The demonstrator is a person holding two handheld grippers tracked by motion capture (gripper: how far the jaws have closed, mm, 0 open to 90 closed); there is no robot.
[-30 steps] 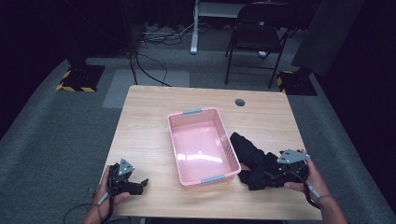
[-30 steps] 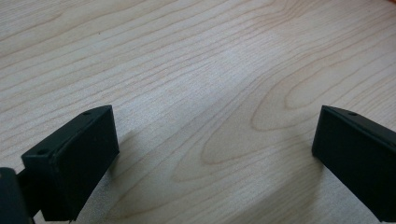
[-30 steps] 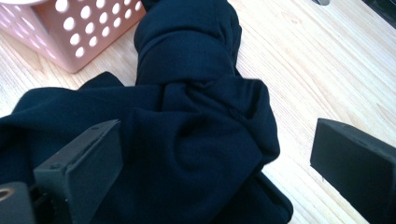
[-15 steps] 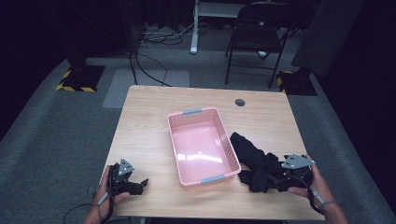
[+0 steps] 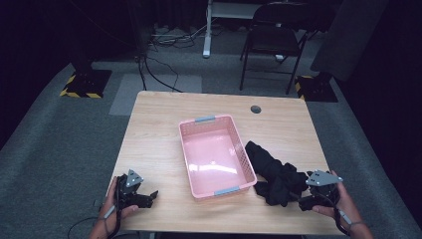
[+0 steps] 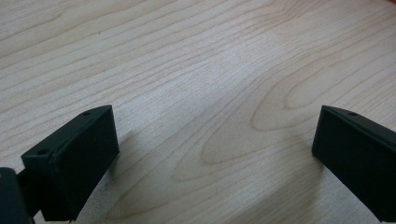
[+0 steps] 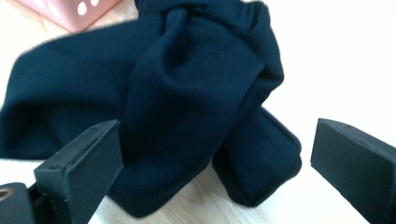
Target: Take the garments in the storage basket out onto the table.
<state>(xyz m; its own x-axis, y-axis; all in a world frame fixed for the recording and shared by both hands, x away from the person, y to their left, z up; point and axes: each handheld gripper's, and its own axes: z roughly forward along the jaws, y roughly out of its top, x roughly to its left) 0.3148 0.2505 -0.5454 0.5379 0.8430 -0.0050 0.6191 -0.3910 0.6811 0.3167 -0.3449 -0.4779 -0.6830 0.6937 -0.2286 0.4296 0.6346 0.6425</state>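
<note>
Dark cloth (image 5: pixel 273 172) bunched on table (image 5: pixel 159 129), at 3 o'clock of pink basket (image 5: pixel 216 154), touching its right wall. Right gripper (image 5: pixel 304 199) at 4 o'clock of cloth, jaws spread wide, cloth fold between them, not pinched. Left gripper (image 5: pixel 149 196) at table's 7 o'clock, jaws apart over bare wood. Right gripper view: cloth (image 7: pixel 187 93) navy, basket corner (image 7: pixel 70 11) behind.
</note>
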